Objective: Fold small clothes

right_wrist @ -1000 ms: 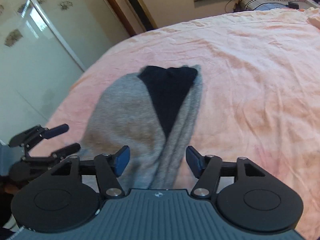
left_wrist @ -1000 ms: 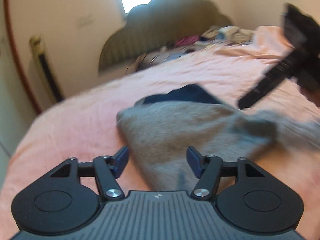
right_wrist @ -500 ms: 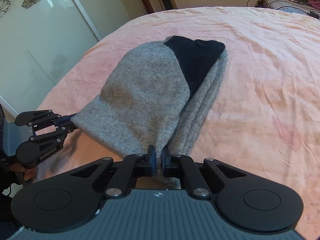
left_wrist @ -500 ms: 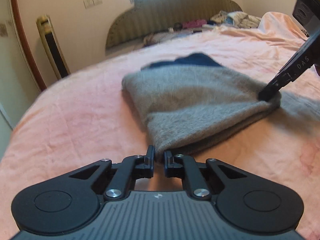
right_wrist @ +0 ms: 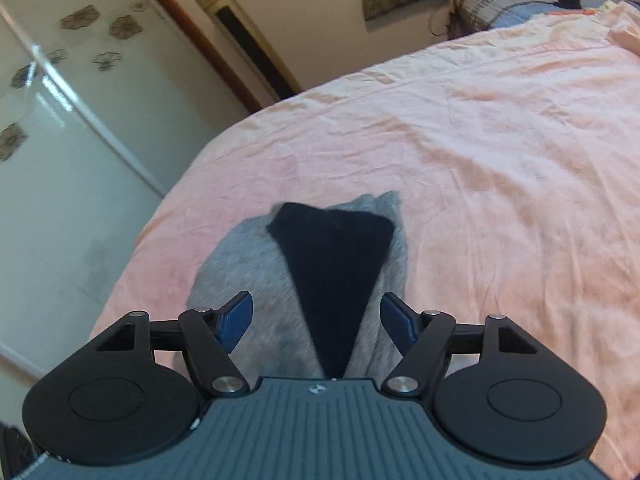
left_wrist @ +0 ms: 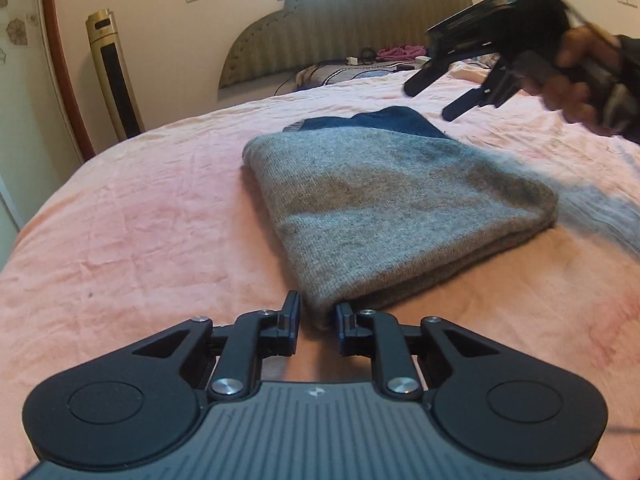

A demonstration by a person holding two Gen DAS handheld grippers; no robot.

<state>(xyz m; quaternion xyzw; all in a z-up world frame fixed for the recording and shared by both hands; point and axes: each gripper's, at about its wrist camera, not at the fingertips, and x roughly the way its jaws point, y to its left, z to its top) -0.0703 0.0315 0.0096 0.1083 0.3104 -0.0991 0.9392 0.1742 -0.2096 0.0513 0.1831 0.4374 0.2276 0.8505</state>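
A grey knitted garment [left_wrist: 400, 208] lies folded on the pink bed sheet [left_wrist: 140, 240], with a dark navy part [left_wrist: 384, 120] showing at its far end. My left gripper [left_wrist: 318, 316] sits low at the garment's near corner. Its jaws are opening, the corner lies between them, and a gap shows beside the left pad. In the left wrist view my right gripper [left_wrist: 431, 102] hangs open above the far right of the bed in a person's hand [left_wrist: 576, 68]. Its own view shows the right gripper [right_wrist: 316, 316] opening above the garment [right_wrist: 248, 280] and navy part [right_wrist: 336, 264], with nothing held.
A padded headboard [left_wrist: 360, 20] with clutter and cables [left_wrist: 396, 54] stands at the bed's far end. A gold tower unit [left_wrist: 114, 76] stands by the wall on the left. A glass sliding door [right_wrist: 60, 120] runs along the bed's left side.
Both grippers closed on the garment's near edge half a second ago. The right has since let go and risen off the cloth with wide jaws; the left jaws have parted a little.
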